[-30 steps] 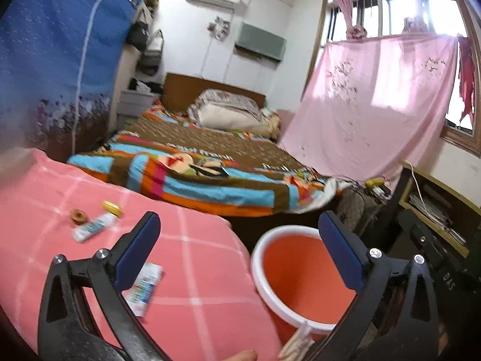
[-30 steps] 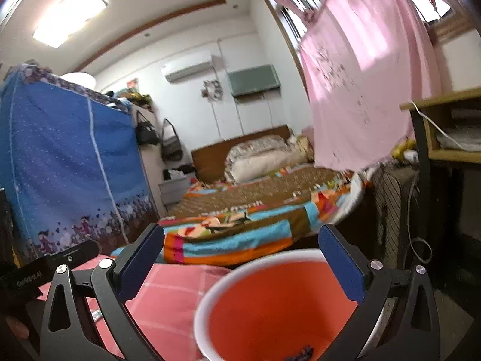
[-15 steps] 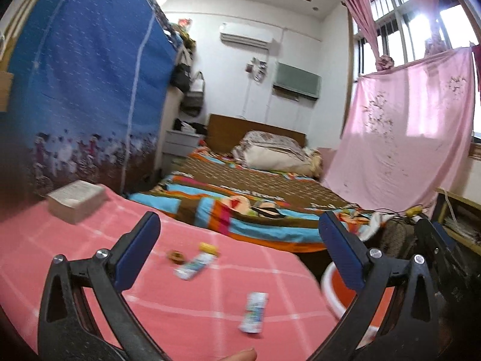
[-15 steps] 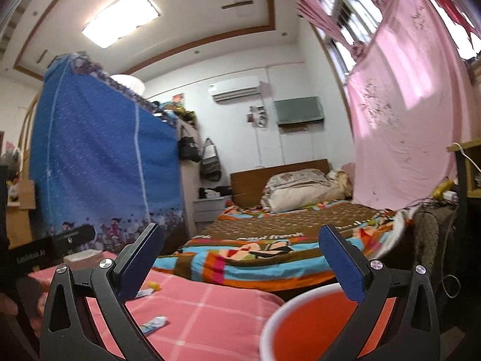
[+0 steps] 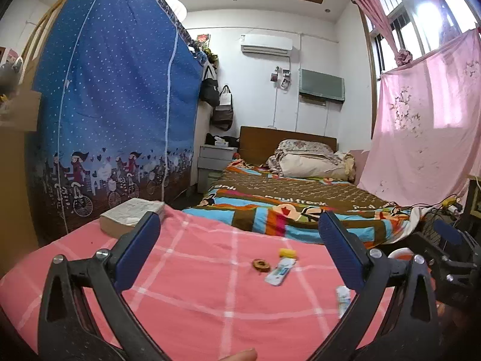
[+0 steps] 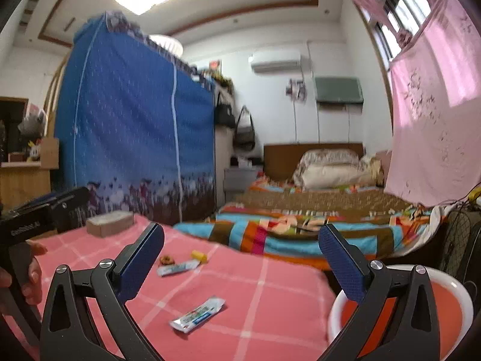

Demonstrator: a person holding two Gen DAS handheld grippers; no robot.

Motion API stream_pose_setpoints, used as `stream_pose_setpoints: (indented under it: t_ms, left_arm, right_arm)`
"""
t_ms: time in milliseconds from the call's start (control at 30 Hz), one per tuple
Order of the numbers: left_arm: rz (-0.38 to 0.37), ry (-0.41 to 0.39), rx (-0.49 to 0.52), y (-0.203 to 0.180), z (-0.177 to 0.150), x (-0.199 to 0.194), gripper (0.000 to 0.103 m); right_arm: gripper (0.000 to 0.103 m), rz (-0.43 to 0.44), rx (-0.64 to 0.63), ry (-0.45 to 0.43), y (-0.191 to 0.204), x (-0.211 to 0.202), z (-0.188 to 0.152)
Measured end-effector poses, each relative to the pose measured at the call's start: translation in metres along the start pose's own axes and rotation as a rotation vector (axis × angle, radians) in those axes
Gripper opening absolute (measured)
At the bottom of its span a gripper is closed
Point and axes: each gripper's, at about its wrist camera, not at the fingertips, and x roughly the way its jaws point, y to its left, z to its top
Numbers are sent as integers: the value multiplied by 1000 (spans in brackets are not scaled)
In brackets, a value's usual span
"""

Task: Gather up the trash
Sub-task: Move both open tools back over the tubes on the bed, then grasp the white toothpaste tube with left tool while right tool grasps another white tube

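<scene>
Trash lies on a pink checked tablecloth [image 5: 186, 273]: a white-blue wrapper [image 6: 198, 314] near the front, a second wrapper [image 6: 179, 267], a small brown ring [image 6: 167, 260] and a yellow piece [image 6: 200, 255] farther back. The same items show in the left wrist view: the second wrapper [image 5: 279, 272], the ring [image 5: 261, 264], the yellow piece [image 5: 287, 252], and the near wrapper [image 5: 343, 296] by the right finger. An orange bin with a white rim [image 6: 451, 316] stands off the table's right edge. My left gripper [image 5: 240, 255] and right gripper [image 6: 240, 258] are both open and empty above the cloth.
A thick book [image 5: 130, 215] lies at the table's far left corner. A blue fabric wardrobe [image 5: 114, 114] stands behind it. A bed with a striped cover [image 5: 294, 210] lies beyond the table. A pink sheet [image 5: 427, 132] hangs at the right.
Both grippers have swung left, away from the bin and over the table. The bin has slid to the right edge of both views, and the book has come into view.
</scene>
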Motion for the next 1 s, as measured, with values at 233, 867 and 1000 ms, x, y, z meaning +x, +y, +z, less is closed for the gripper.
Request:
stream_pose_setpoints:
  t_ms: [233,867,1000]
  left_arm:
    - [6,168,2,6,-12,27,103]
    - [-171,634,73,-20,-44,100,70]
    - [-189,695,94,-25,-49,117,62]
  right_arm:
    - [103,36,-18,302,20,47,-22]
    - [34,143,28,623,22,82,-62]
    - [24,145,16,629,19,87,-61]
